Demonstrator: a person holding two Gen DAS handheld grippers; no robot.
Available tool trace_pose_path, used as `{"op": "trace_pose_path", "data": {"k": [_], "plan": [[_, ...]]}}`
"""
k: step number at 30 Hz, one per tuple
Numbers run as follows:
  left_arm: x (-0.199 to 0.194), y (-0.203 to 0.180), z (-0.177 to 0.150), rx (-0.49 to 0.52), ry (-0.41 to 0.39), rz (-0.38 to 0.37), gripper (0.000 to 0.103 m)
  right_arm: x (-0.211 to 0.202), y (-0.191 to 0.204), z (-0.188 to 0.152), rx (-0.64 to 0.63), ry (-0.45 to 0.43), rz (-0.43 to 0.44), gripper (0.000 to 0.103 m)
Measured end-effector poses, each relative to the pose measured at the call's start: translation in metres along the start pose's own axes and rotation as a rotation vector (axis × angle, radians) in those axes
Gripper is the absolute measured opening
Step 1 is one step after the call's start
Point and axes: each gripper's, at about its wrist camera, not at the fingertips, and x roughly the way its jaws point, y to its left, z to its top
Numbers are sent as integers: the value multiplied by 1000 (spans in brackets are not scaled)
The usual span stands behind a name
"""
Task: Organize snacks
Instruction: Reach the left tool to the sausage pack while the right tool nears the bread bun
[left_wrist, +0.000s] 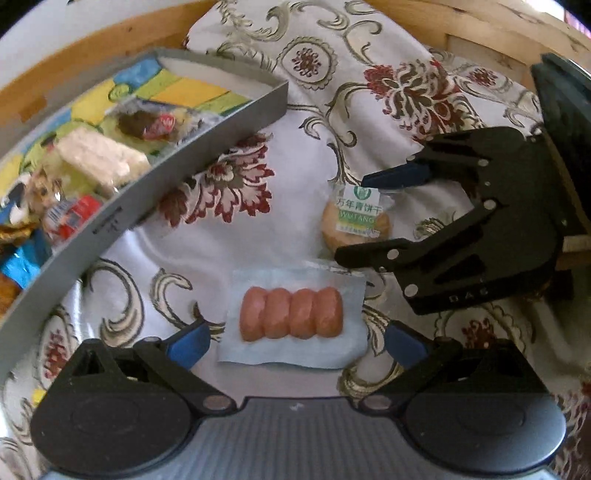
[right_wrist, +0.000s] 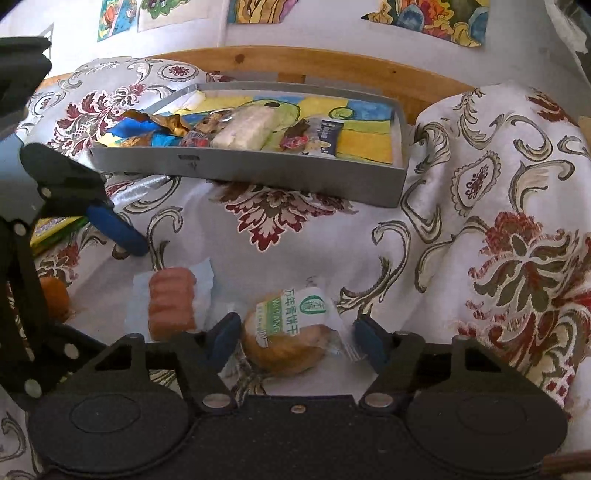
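A floral-patterned tablecloth (left_wrist: 314, 110) in white, maroon and olive covers the work surface, with a wooden rail (right_wrist: 295, 61) behind it and coloured drawings on the wall beyond. The left gripper (left_wrist: 295, 345) hangs with its blue-padded fingers (left_wrist: 188, 345) spread wide and released, and the sausage pack (left_wrist: 291, 314), four pink links in a clear wrapper, lies on the cloth between and just ahead of the fingertips, touching neither. Ahead and to the left of these fingers sits the grey tray (left_wrist: 207, 147), lined with a bright drawing and holding a pale wrapped cake (left_wrist: 99, 158), a dark sweet in clear wrap (left_wrist: 147, 125) and other small packets. The right gripper (right_wrist: 297, 338) is also open, its pads standing either side of the wrapped biscuit (right_wrist: 291, 332) with green-and-white label; whether the pads touch the wrapper cannot be told. In the right wrist view the sausage pack (right_wrist: 171, 302) lies just left of these fingers, and the tray (right_wrist: 258, 173) well ahead.
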Motion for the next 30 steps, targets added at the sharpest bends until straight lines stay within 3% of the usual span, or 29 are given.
{"op": "trace_pose_path", "data": {"k": [6, 9, 15, 21, 30], "plan": [[0, 19, 1, -113, -29, -33, 101, 2, -5, 0, 23, -3, 2, 67], [0, 27, 2, -148, -46, -28, 92, 3, -5, 0, 24, -1, 2, 67], [8, 24, 2, -117, -32, -20, 90, 4, -5, -1, 23, 0, 0, 68], [15, 22, 5, -98, -11, -64, 94, 5, -5, -1, 24, 1, -3, 68], [18, 25, 6, -102, -31, -63, 81, 9, -5, 0, 25, 2, -2, 68]]}}
